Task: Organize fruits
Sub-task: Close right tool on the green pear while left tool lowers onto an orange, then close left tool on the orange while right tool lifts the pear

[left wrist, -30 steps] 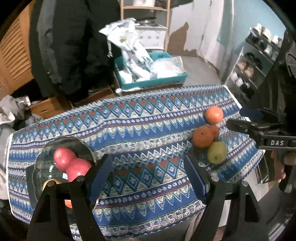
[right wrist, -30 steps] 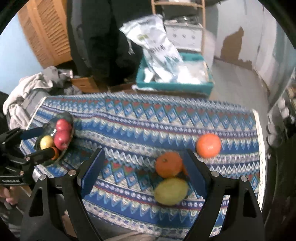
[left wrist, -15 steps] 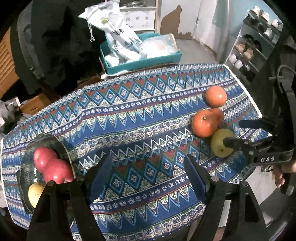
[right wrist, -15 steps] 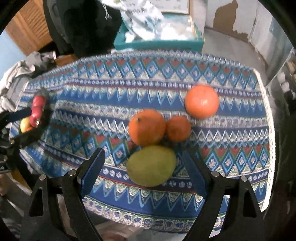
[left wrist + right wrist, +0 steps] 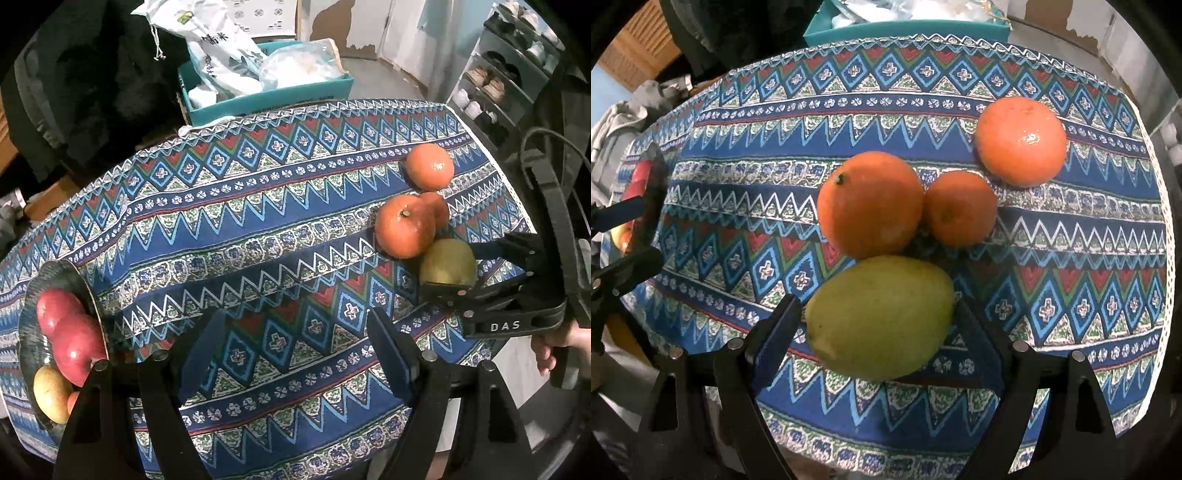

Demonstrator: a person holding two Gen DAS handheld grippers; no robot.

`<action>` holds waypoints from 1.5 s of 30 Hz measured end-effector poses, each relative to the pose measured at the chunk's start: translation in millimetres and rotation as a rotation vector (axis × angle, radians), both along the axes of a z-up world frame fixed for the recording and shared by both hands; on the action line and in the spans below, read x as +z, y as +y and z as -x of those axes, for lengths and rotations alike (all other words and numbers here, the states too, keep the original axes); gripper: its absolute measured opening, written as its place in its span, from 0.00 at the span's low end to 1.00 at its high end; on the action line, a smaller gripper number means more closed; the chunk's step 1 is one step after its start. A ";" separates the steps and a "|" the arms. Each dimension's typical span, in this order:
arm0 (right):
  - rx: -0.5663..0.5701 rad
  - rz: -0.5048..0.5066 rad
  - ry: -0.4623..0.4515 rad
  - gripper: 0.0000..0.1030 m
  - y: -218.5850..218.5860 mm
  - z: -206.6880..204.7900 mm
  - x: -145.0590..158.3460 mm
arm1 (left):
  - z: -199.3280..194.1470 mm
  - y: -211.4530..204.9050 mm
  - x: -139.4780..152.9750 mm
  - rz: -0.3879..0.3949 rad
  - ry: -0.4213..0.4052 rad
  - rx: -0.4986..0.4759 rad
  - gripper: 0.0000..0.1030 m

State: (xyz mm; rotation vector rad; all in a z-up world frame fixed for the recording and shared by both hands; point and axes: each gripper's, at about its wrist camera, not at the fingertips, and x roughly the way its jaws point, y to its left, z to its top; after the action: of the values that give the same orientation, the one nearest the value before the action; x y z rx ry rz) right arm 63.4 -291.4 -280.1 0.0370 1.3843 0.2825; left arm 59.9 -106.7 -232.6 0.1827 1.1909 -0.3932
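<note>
A green mango (image 5: 881, 317) lies on the patterned cloth between the open fingers of my right gripper (image 5: 879, 325); whether the pads touch it I cannot tell. It also shows in the left wrist view (image 5: 447, 266). Behind it sit a large orange (image 5: 870, 205), a small orange (image 5: 960, 208) and a third orange (image 5: 1021, 142). A glass bowl (image 5: 27, 306) at the table's left end holds red apples (image 5: 74, 343) and a yellow fruit (image 5: 51, 395). My left gripper (image 5: 295, 350) is open and empty above the cloth, right of the bowl.
A teal box (image 5: 266, 96) with white bags stands on the floor behind the table. A shoe rack (image 5: 495, 85) stands at the right. The table's edge (image 5: 1160, 206) runs close right of the oranges. Clothes (image 5: 617, 122) lie at the left.
My right gripper has moved down and forward until its open fingers flank the mango. My left gripper has shifted forward a little; the bowl now sits further to its left.
</note>
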 end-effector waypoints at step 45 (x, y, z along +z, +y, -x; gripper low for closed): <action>-0.279 -0.007 -0.134 0.79 -130.0 -13.9 24.3 | -42.6 -132.0 -41.8 0.057 0.087 -0.185 0.80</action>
State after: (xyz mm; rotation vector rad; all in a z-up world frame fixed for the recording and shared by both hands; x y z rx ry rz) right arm 77.3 -421.4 -255.8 0.2118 1.2271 0.0549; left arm 102.6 -238.7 -274.4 0.2294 1.2508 -0.6012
